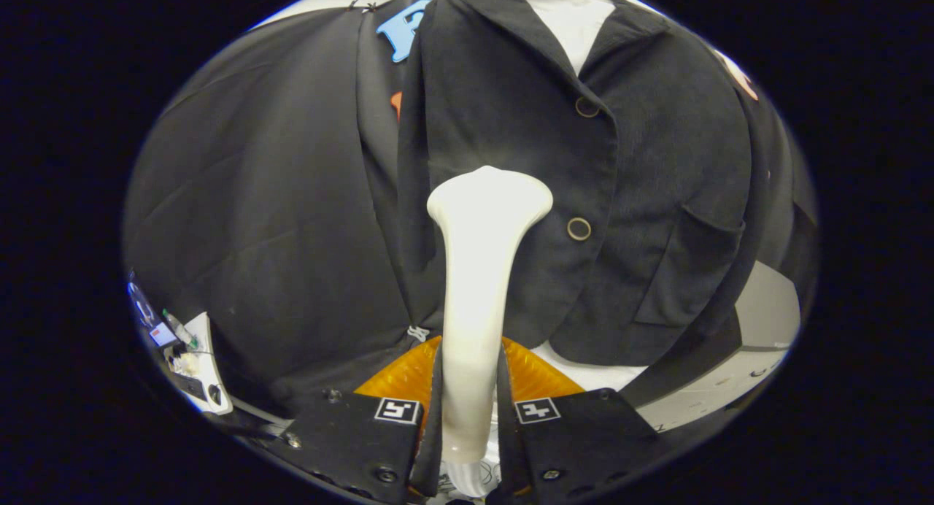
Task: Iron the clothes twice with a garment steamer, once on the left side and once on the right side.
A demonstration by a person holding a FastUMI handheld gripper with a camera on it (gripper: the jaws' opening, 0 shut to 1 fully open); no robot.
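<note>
Fingers of the gripper (471, 410) press on both sides of the handle of a glossy cream-white garment steamer (478, 286), so the tongs are narrow and holding that handle. The steamer runs from between the fingers toward 12 o'clock, and its flared head rests on or just before the front panel of a dark charcoal corduroy jacket (525, 169) hanging ahead; contact cannot be told. A round brass-rimmed lower button (579, 228) sits just at 3 o'clock of the head, an upper button (587, 107) at 1 o'clock. An orange ribbed object (401, 377) lies just beyond the fingers.
</note>
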